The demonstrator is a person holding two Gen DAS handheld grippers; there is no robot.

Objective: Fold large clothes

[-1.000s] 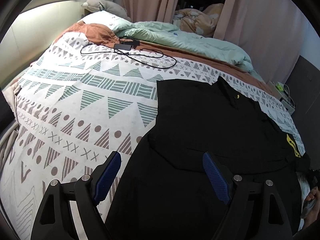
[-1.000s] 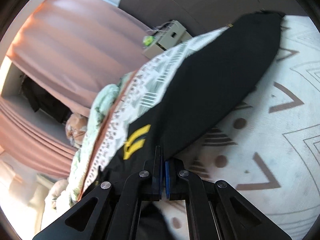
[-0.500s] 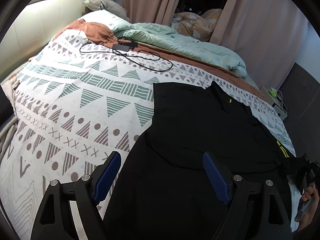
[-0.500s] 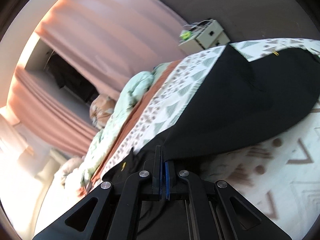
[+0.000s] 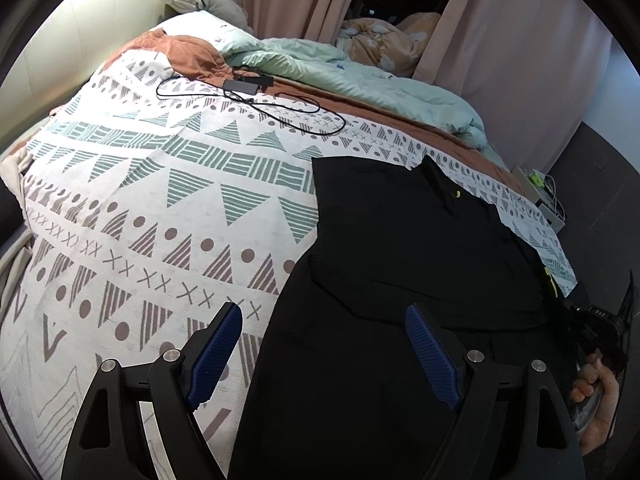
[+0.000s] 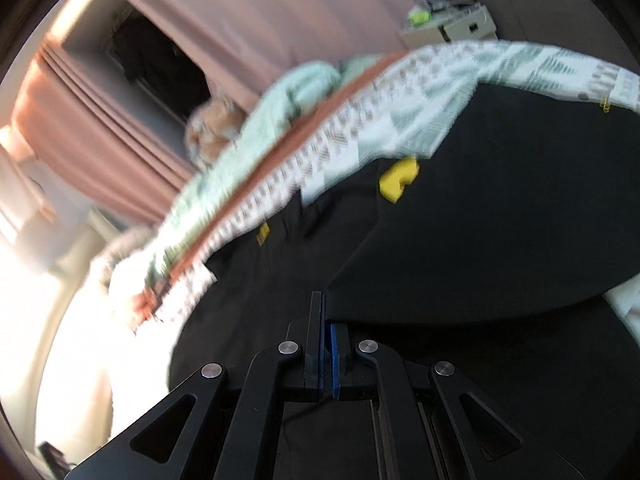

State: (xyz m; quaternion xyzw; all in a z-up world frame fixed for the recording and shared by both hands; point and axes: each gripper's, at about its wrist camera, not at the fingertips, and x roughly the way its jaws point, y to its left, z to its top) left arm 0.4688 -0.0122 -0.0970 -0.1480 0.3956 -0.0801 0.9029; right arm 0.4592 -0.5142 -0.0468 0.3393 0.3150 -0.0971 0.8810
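Left jaws: left gripper (image 5: pixel 324 354) spread wide, blue pads (image 5: pixel 430 360) well apart, nothing between them; hovers above the near part of the garment.
Right jaws: right gripper (image 6: pixel 325 344) closed tight, pads pressed together on a black fabric edge of the black garment (image 6: pixel 500 248); cloth rises from the pinch and sweeps off to the right.
Garment position: black garment (image 5: pixel 400 280) lies spread on the patterned bedspread (image 5: pixel 160 208), right half of the bed in the left wrist view, collar end away from the camera.
Garment detail: small yellow mark near the collar (image 5: pixel 455 193); yellow print (image 6: pixel 398 176) visible in the right wrist view, partly folded over.
Right hand: person's right hand (image 5: pixel 596 396) at the lower right rim of the left view, beside the garment's right edge.
Bed surface: black cable (image 5: pixel 256 108) looped on the bedspread, well apart from the garment.
Far side: mint duvet (image 5: pixel 360 80) bunched along the far edge, pink curtains (image 5: pixel 500 40) behind.
View quality: right wrist view motion-blurred; background detail not readable.
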